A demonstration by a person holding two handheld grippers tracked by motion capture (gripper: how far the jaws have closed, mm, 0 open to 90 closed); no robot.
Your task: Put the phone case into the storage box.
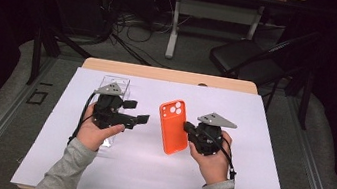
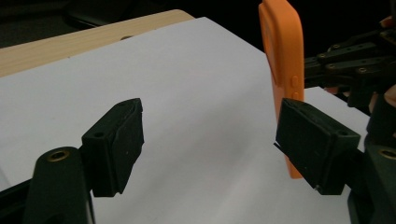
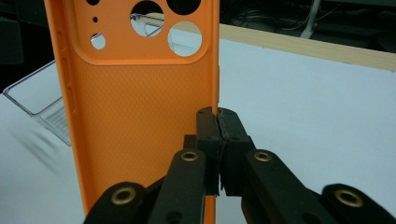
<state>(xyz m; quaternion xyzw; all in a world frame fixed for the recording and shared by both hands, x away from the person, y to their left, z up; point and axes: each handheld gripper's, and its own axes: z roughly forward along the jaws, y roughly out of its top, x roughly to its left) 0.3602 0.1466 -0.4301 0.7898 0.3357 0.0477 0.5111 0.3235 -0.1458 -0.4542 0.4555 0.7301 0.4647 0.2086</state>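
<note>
My right tool (image 1: 190,129) is clamped on 1 long side wall of the orange phone case (image 1: 173,126), jaws pinched tight on the thin rim, case held up off the white surface (image 1: 255,178). My left tool (image 2: 210,140) has its jaws apart with nothing between them. Judging the step: bring the left tool in for a 2nd hold on the free edge. Do it well: come in square to the rim, take the wall itself and stay off the side buttons, close gently since the case flexes, keep the right hold steady. From the left tool, the case stands edge-on just past its right-hand jaw, near it. A clear plastic tray (image 1: 118,84) lies beyond the left tool.
</note>
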